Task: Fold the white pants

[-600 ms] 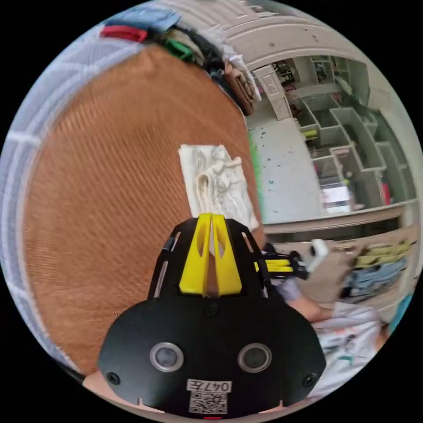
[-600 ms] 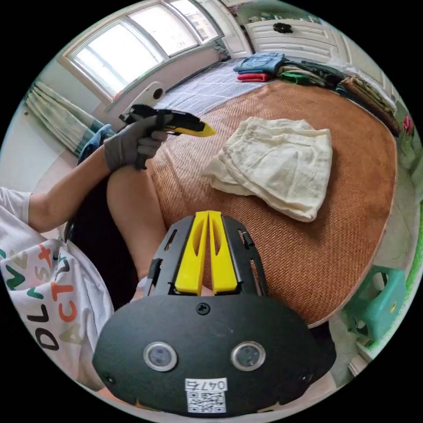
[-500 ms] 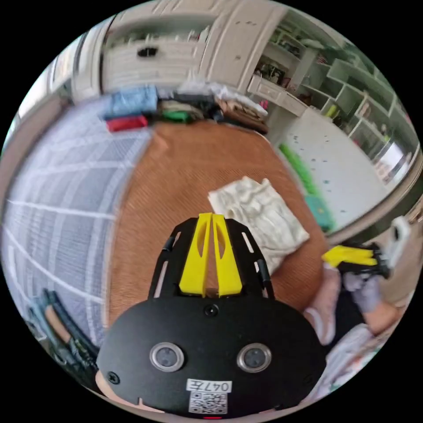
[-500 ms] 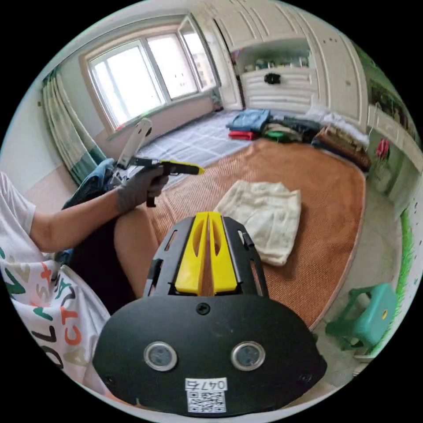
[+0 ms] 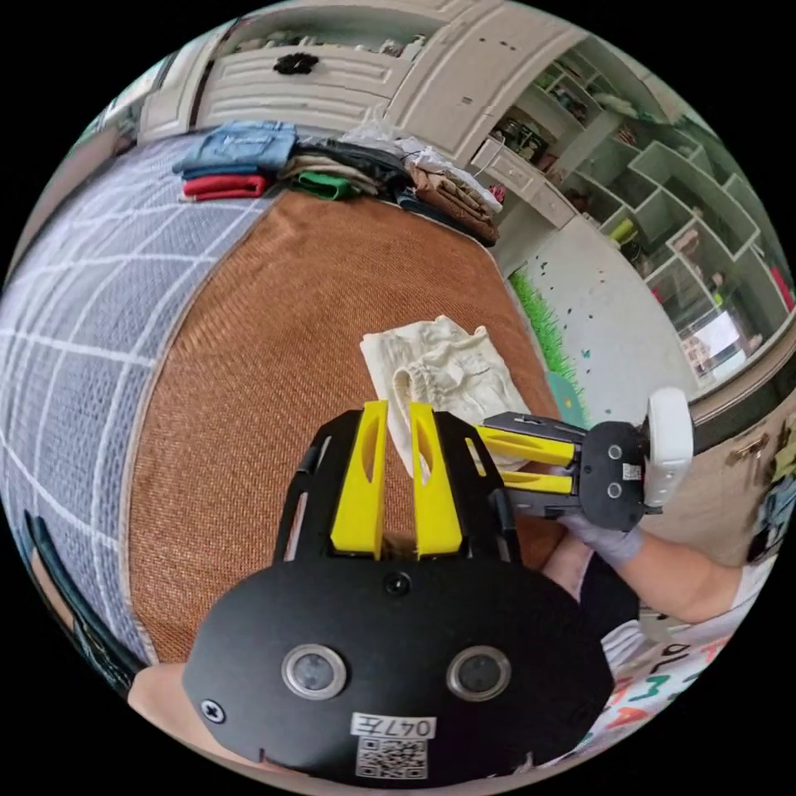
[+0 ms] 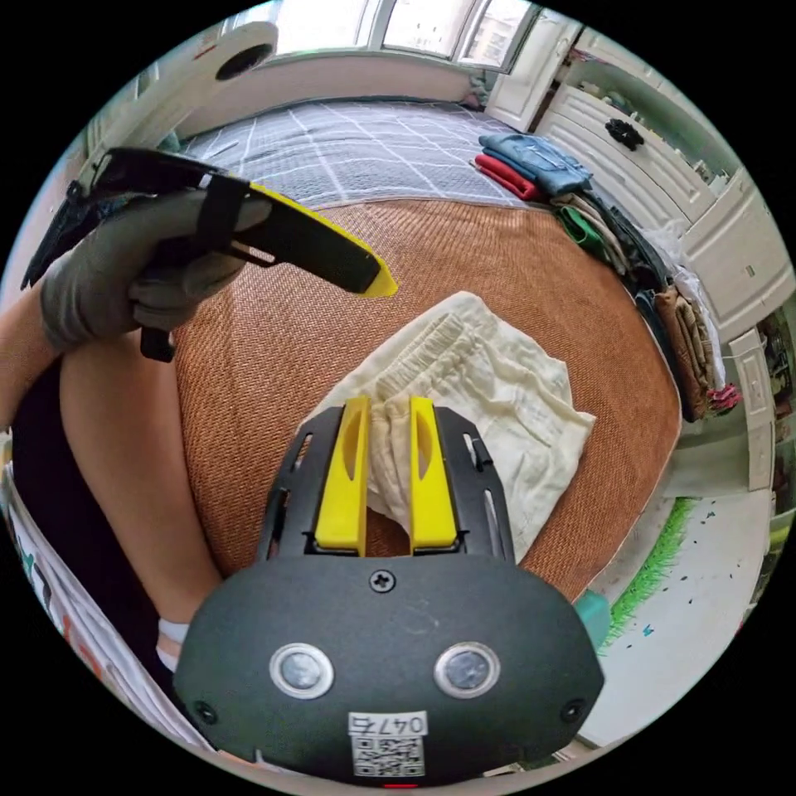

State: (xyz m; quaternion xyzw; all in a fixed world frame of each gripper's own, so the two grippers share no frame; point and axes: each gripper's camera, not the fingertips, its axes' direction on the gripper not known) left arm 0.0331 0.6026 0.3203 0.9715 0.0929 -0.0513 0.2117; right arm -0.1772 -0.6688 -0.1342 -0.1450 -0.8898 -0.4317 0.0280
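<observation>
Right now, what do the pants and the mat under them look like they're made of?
Pants: thin off-white woven cloth, probably cotton or linen, matte; it crinkles finely and the waistband gathers. Mat: orange-brown woven fibre, perhaps rattan or bamboo, matte; fine diagonal ribs run across it.

1. The left gripper [image 5: 396, 412] hangs over a woven brown mat [image 5: 274, 332], its yellow jaws parted with a narrow gap between them and nothing held.
2. The white pants [image 5: 439, 377] lie folded into a compact bundle on the mat, near its edge, just past the jaw tips.
3. The right gripper [image 5: 497, 460] comes in from the side in a gloved hand [image 5: 609, 543], its jaws apart and pointing toward the pants.
4. A row of folded clothes [image 5: 332, 170] lies along the mat's far edge.
5. A grey checked bedcover [image 5: 75, 332] lies beside the mat.
</observation>
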